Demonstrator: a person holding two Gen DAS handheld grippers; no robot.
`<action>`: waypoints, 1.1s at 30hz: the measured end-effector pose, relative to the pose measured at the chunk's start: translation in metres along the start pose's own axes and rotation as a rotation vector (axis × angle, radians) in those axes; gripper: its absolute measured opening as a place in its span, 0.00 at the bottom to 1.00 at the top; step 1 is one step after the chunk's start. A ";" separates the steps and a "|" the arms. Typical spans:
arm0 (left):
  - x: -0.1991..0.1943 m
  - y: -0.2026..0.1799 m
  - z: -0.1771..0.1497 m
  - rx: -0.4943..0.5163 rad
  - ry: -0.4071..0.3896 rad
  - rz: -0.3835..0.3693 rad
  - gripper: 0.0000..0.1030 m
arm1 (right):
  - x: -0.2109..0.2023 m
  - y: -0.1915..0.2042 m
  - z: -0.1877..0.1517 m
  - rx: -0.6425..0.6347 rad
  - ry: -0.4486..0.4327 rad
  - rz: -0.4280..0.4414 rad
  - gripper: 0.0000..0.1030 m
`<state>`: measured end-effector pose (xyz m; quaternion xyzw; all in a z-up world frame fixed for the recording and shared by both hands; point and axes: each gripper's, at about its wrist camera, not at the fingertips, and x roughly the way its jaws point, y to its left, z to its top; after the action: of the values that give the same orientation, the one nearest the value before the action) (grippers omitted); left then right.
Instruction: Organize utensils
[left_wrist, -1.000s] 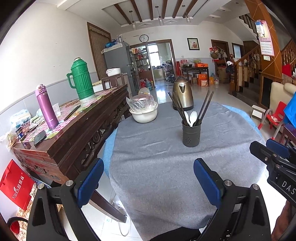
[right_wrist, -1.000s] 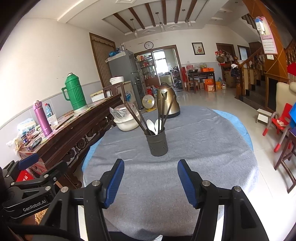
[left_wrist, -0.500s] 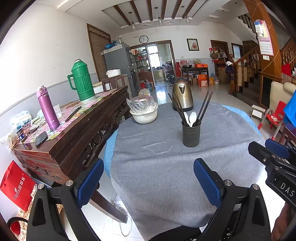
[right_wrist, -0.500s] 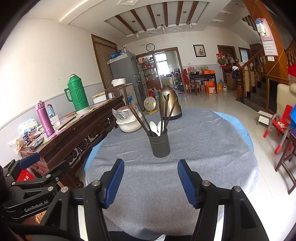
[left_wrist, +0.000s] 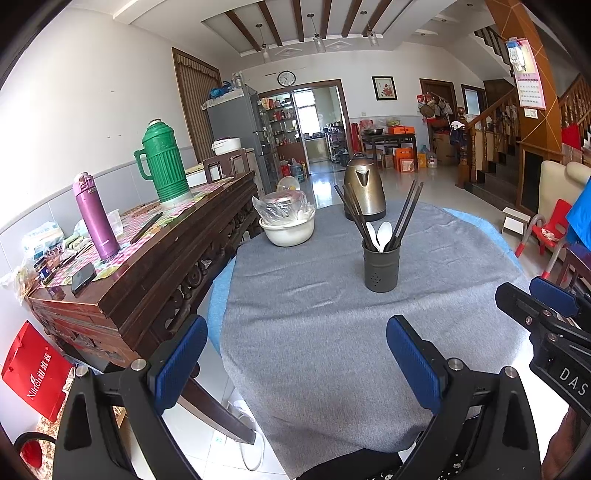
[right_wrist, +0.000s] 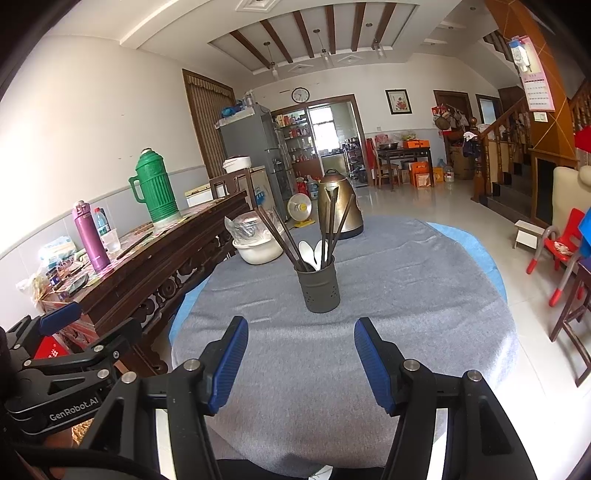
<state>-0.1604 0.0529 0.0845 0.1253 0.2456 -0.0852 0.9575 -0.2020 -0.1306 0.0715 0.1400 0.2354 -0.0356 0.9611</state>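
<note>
Dark perforated holder (right_wrist: 320, 287) upright mid-surface (right_wrist: 406, 295), holding dark chopsticks (right_wrist: 277, 236) and white spoons (right_wrist: 309, 253). Ahead of right claw (right_wrist: 299, 363), apart. Left claw (left_wrist: 293, 363) and right claw both open, empty.

walls white | floor (right_wrist: 424, 206) glossy tile | sideboard (left_wrist: 155, 266) dark wood

**Both grippers poised, fingers apart**

The left black two-finger gripper (left_wrist: 293, 360) with blue pads and the right black two-finger gripper (right_wrist: 298, 363) point slightly downward side by side, fingers (right_wrist: 373, 360) spread wide, gripping nothing.
</note>
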 end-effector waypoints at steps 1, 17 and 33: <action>-0.001 0.000 0.000 0.000 0.001 0.000 0.95 | 0.000 0.000 0.000 0.000 0.001 0.001 0.62; 0.002 0.002 0.000 0.004 0.005 -0.001 0.95 | 0.001 -0.002 -0.001 0.000 -0.002 0.000 0.62; 0.006 0.004 -0.001 0.004 0.013 -0.012 0.95 | -0.003 -0.002 -0.001 0.004 -0.016 -0.009 0.62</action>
<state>-0.1548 0.0561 0.0814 0.1262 0.2525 -0.0906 0.9550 -0.2052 -0.1322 0.0719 0.1403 0.2280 -0.0415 0.9626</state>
